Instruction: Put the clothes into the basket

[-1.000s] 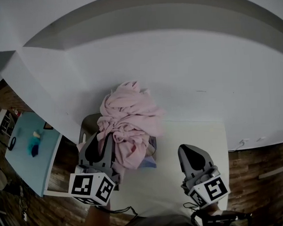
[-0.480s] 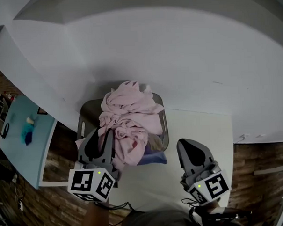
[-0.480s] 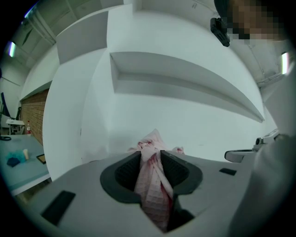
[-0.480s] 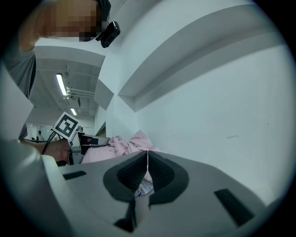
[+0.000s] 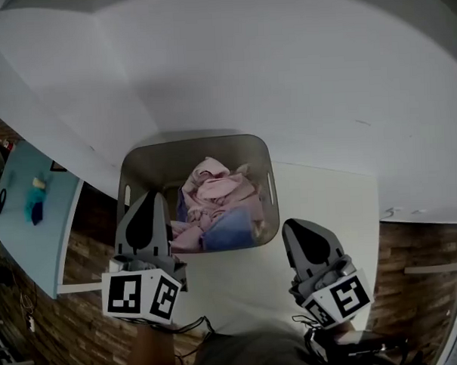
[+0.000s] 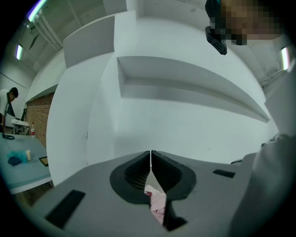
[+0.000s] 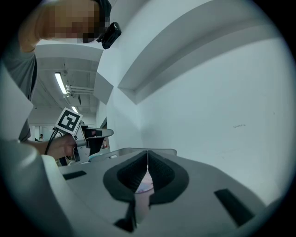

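At near-left rim of basket (image 5: 158, 162), left gripper (image 5: 148, 203), jaws just closed on nothing; clothes (image 5: 218, 205) inside, just right of it. Farther off at near right, right gripper (image 5: 295, 232), shut and empty.

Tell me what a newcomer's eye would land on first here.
The grey basket in the middle, below the white wall, filled with pink clothes and a blue garment. Nearer the camera, the left tongs hang over its near-left rim, jaws just closed on nothing, and the right tongs sit shut over the white table.
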